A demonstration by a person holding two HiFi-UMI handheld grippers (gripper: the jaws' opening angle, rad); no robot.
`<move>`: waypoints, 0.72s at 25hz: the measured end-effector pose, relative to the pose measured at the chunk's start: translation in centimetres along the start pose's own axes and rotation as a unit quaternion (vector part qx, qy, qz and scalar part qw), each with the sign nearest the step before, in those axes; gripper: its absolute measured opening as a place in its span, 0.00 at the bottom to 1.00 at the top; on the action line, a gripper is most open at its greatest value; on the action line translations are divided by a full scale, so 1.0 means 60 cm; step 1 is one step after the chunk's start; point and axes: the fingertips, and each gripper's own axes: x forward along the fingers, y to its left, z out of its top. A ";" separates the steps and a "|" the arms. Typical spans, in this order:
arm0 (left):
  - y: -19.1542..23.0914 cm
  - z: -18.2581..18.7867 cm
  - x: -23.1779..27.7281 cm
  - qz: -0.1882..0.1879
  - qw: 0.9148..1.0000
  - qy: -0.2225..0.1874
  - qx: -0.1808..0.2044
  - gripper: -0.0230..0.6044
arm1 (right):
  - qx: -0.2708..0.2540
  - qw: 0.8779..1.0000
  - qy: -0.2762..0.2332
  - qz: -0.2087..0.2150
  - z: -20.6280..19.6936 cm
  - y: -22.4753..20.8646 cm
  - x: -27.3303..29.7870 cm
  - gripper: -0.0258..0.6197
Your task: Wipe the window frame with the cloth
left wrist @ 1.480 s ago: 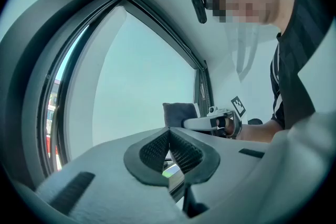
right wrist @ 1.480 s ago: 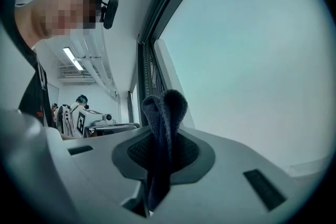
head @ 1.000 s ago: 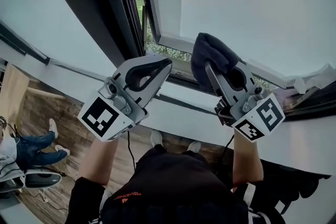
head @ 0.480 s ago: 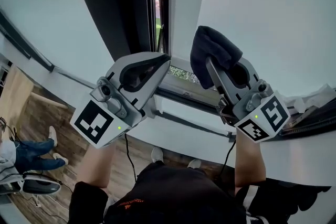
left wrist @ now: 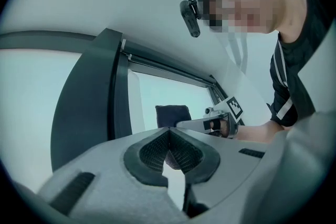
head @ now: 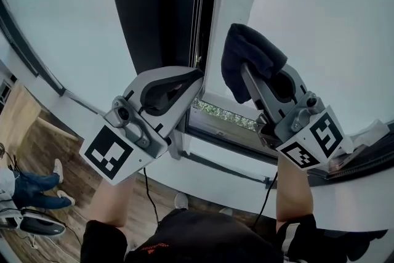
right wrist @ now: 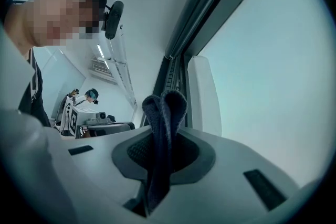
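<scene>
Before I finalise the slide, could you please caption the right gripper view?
Right gripper shut on a folded dark cloth, held near the white window frame.

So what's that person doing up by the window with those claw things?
A person holds a claw tool in each hand, up at a window. The right claw is shut on a dark cloth, held right by the white window frame, ready for wiping. Whether the cloth touches the frame can't be told. The left claw is shut with nothing in it, beside the frame's dark part.
</scene>
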 end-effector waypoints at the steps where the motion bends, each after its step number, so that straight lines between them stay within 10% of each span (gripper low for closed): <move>1: 0.001 -0.001 0.000 0.001 1.000 -0.001 0.003 0.07 | -0.004 1.000 -0.005 0.001 0.003 -0.001 0.002 0.11; 18: 0.090 0.045 -0.037 0.018 0.999 -0.025 0.015 0.07 | -0.058 0.997 -0.031 0.028 0.098 0.002 0.138 0.11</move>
